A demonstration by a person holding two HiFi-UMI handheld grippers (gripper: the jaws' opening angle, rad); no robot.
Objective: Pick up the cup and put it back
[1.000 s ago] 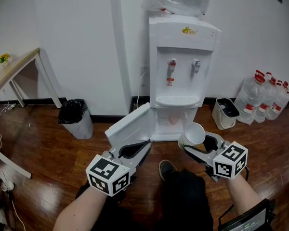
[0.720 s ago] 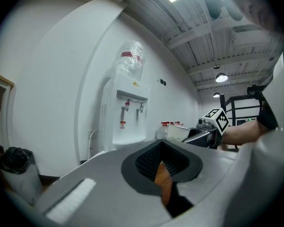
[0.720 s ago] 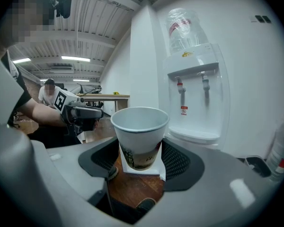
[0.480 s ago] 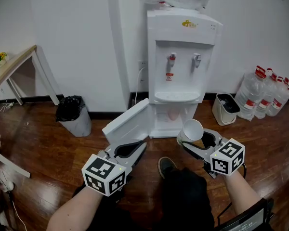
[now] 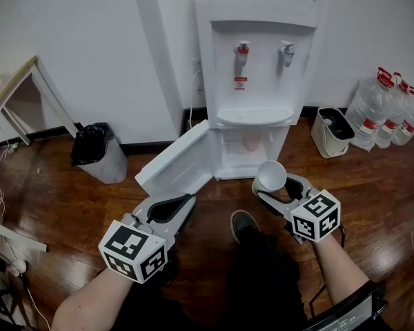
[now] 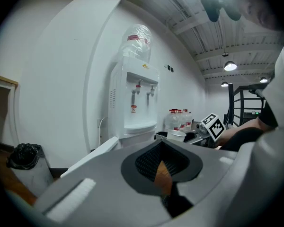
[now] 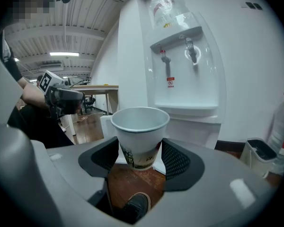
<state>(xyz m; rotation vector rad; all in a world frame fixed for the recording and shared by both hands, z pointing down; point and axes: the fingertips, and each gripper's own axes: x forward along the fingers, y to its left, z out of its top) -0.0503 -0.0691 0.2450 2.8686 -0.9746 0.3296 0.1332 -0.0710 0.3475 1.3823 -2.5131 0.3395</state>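
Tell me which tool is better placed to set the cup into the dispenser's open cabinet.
Right. The right tool grips the upright cup and faces the open cabinet. The left tool is shut, holds nothing, and sits nearer the open door.

Paper cup [image 7: 139,136]: white, dark printed band near base, pattern unclear from here. Upright, mouth up, inside looks empty. Lower wall pinched between pads of my right gripper [image 5: 274,188], base hanging free. In air, before water dispenser [image 5: 259,81].
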